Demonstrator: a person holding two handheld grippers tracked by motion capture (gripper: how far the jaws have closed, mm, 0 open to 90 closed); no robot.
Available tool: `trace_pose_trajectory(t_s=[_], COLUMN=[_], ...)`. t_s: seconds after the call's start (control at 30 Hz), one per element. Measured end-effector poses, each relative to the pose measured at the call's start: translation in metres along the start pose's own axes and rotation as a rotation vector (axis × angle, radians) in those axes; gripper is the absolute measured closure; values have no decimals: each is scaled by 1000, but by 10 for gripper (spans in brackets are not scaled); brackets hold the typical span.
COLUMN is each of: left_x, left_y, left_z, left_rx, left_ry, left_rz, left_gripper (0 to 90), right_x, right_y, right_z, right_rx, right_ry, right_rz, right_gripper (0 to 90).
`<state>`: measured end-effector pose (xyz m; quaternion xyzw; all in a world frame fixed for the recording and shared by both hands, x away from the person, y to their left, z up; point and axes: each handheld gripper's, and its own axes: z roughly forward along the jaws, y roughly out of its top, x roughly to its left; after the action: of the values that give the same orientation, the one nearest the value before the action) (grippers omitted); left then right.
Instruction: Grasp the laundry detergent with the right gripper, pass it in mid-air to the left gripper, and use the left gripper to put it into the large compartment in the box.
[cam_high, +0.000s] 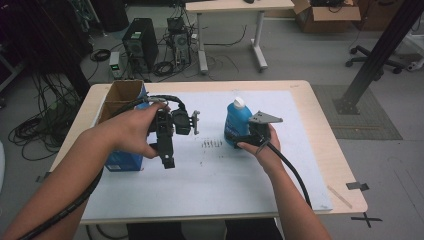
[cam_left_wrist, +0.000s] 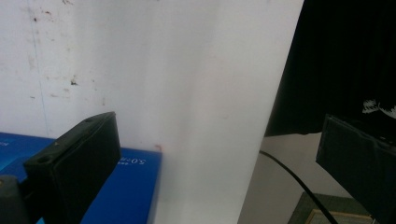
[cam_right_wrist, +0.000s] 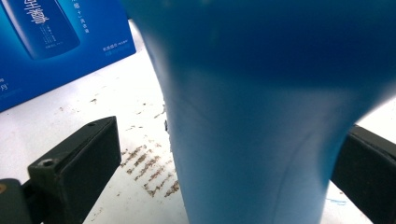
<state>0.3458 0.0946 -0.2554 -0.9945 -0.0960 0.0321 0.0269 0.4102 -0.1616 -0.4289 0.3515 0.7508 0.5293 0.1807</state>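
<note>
Your right gripper (cam_right_wrist: 224, 177) stands open around the blue bottle (cam_right_wrist: 261, 116); whether the jaws touch it is hard to tell. The bottle stands mid-table, its white cap (cam_high: 239, 102) up. Your left gripper (cam_left_wrist: 219, 158) gapes empty beside the blue box (cam_left_wrist: 121, 186), whose small print is unreadable.

Blue bottle (cam_high: 236, 124): smooth plastic, slight sheen, white cap. Blue box (cam_high: 122, 160) at left: glossy printed cardboard. White sheet (cam_high: 220, 170) over table: matt, smooth, scuffed brown. Table edge (cam_high: 325, 130): pale wood-look. Gripper jaws: matt black.
</note>
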Motion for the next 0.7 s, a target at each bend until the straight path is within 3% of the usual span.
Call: trace_pose_trajectory(t_s=[0.17, 0.2, 0.7], left_x=[0, 0, 1], left_y=[-1, -1, -3], left_z=[0, 0, 2], left_rx=[-1, -3, -3], left_ry=[1, 2, 0], left_rz=[3, 3, -3], left_gripper=[3, 3, 3], right_x=[1, 1, -1], right_y=[-2, -3, -6], right_z=[1, 1, 2], right_rx=[5, 7, -3], right_ry=[-18, -8, -14], right_rz=[-6, -7, -16], right_gripper=[56, 148, 232])
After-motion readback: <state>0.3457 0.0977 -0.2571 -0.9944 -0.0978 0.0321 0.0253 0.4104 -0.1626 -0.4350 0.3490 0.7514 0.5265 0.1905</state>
